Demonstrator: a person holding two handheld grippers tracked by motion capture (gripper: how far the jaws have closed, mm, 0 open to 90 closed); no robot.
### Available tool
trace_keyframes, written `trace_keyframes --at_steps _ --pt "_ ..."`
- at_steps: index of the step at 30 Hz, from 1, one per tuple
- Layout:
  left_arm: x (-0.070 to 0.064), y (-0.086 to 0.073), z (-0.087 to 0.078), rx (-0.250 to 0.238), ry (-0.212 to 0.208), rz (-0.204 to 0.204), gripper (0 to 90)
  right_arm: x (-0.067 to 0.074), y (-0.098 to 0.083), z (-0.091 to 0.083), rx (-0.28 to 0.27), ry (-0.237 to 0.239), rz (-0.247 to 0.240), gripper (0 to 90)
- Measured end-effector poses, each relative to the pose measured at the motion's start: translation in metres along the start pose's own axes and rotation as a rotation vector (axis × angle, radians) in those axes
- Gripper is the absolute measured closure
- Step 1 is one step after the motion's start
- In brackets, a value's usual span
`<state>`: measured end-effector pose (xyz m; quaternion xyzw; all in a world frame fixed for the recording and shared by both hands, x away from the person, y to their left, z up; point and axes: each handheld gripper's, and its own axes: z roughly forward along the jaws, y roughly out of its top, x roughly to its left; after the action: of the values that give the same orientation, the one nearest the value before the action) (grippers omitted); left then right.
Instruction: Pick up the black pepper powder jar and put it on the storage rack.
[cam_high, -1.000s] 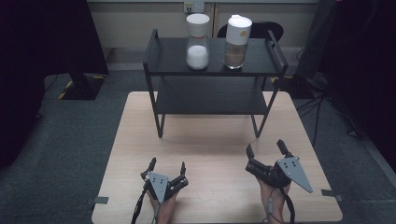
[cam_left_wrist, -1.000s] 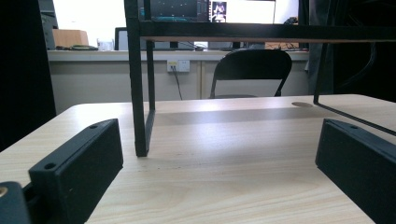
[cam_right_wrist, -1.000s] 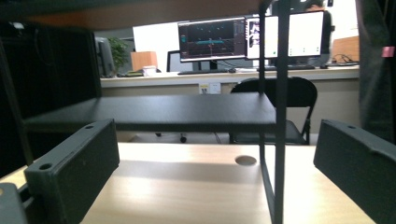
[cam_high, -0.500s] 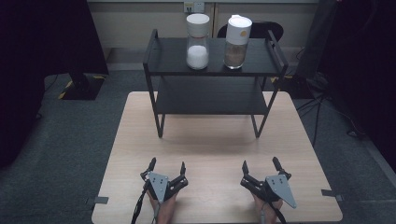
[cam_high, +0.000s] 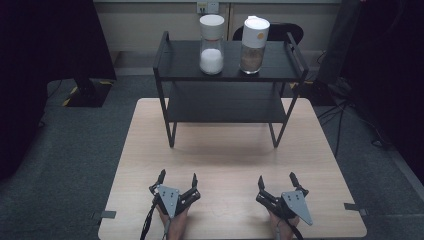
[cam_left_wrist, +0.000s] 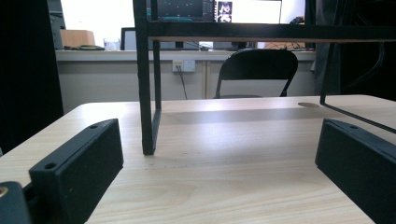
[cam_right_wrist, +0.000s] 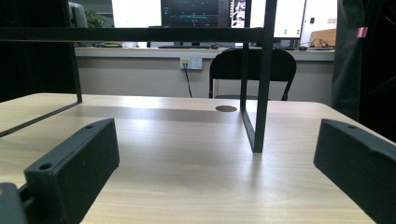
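Both tongs, left tongs (cam_high: 177, 178) and right tongs (cam_high: 276, 180), rest spread and empty on the counter (cam_high: 225, 160), just in front of the black rack (cam_high: 230, 102). Two jars, white-filled jar (cam_high: 211, 45) and brown-filled jar (cam_high: 253, 45), stand on the rack's top shelf.

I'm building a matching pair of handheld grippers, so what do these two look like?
The left gripper and the right gripper look alike: each has a black body with two black jaws and a grey three-cornered plate on top. Close up, the jaws are blocky black pads with small round holes. A dark cable trails back from the left gripper. No sleeves can be made out.
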<state>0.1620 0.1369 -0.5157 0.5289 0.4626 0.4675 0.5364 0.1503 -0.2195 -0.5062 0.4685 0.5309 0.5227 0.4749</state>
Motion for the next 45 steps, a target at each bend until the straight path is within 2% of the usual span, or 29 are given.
trace_keyframes --at_steps 10,16,19,29,45 --pt "0.0001 -0.0001 -0.0001 0.0 0.0 0.0 0.4 -0.0009 -0.0045 0.0007 0.005 0.003 0.003 0.0" --pt "0.0004 -0.0001 -0.0001 0.0 -0.002 0.0 0.3 -0.0006 -0.0076 -0.0007 -0.013 -0.011 0.019 0.0" --pt "0.0004 -0.0001 -0.0001 0.0 -0.002 0.0 0.3 0.0013 -0.0084 -0.0013 -0.017 -0.009 -0.003 0.0" --pt "0.0003 -0.0001 -0.0001 0.0 -0.002 0.0 0.5 0.0049 -0.0094 -0.0019 -0.022 -0.032 0.005 0.0" --pt "0.0001 -0.0002 -0.0002 0.0 0.0 0.0 0.4 0.0047 -0.0095 -0.0022 -0.023 -0.031 0.006 0.0"
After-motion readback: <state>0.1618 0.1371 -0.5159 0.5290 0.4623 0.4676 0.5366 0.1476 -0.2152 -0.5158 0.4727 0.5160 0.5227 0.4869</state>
